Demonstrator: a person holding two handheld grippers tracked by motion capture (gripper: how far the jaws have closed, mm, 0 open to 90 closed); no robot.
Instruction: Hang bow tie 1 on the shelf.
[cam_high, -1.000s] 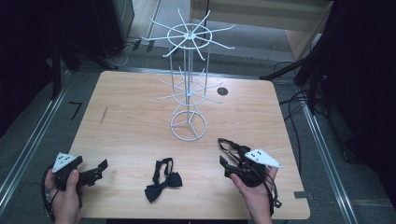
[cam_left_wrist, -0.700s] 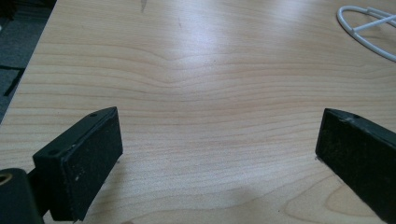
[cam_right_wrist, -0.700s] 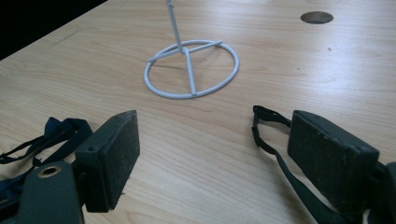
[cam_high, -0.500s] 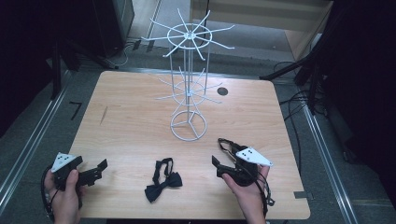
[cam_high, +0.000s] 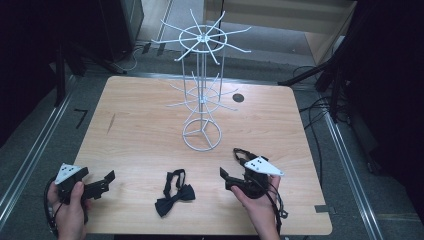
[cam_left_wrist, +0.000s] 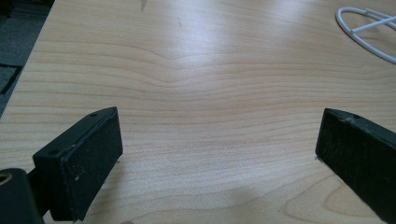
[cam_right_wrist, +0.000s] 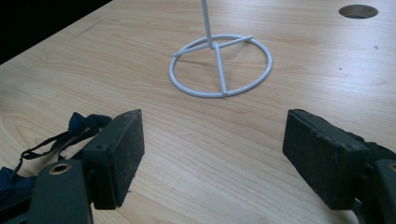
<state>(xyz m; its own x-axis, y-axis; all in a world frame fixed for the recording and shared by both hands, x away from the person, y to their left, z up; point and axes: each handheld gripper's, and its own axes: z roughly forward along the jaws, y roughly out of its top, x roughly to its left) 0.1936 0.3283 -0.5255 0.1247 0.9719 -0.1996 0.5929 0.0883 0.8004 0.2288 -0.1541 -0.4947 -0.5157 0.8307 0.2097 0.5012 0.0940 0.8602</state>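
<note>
Bow tie (cam_high: 174, 194) lies flat on the counter (cam_high: 130, 135) at the lower middle of the high view, between the two grippers and touching neither. It is dark, navy or black, with a knotted bow and a thin strap looped loosely behind it, so it likely handles as limp cloth. The white wire stand (cam_high: 201, 100) rises upper centre, its hooks bare, probably where the tie belongs. The right gripper (cam_high: 235, 170), lower right, has its fingers wide with nothing between them; they have just been closing a little. Its own view has the tie at lower left. The left gripper (cam_high: 102, 181), lower left, rests with fingers wide over bare wood.
</note>
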